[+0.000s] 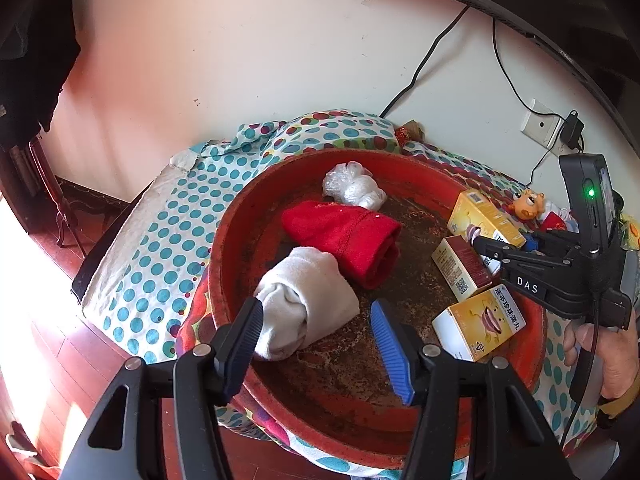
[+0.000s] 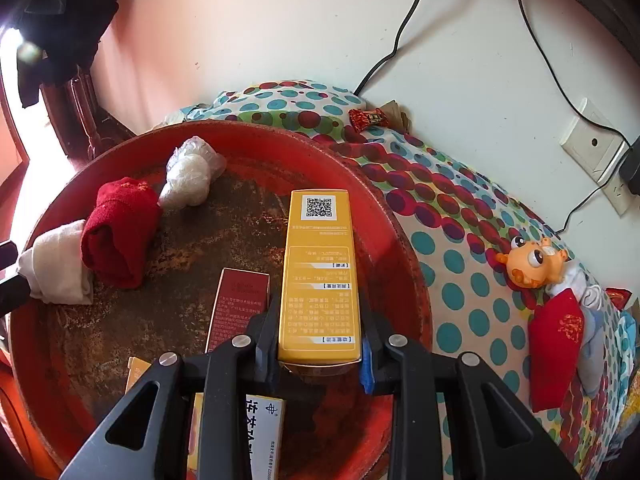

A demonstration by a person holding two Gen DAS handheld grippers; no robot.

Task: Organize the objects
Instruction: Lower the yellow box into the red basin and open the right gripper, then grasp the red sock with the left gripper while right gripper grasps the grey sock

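Left wrist view. Left gripper (image 1: 316,332) hangs over the near part of a round red tray (image 1: 224,240) with a worn, dark floor. Jaws stand wide apart; nothing is pressed between them. The rolled white sock (image 1: 304,300) lies on the tray floor with its near end between the fingers, close to the black left finger (image 1: 244,340), clear of the blue pad. A rolled red sock (image 1: 348,240) lies just beyond, touching the white one. A knotted clear plastic bag (image 1: 354,184) sits at the far side of the tray. On the tray's right side: a red-and-white box (image 1: 460,268) and a yellow-and-white box (image 1: 480,324). Right gripper (image 1: 480,240) reaches in from the right, closed on a yellow box (image 1: 484,216); a hand (image 1: 608,352) holds its handle. The tray rests on a polka-dot cloth (image 1: 160,240).

Right wrist view. Right gripper (image 2: 320,344) clamps the near end of the long yellow box (image 2: 320,268), fingers pressing both long sides; the box points away along the fingers, over the tray's right half. Whether its far end touches the floor I cannot tell. The red-and-white box (image 2: 236,308) lies just to its left. An orange toy figure (image 2: 532,264) and a red pouch (image 2: 556,348) lie on the cloth outside the tray, well apart from it.
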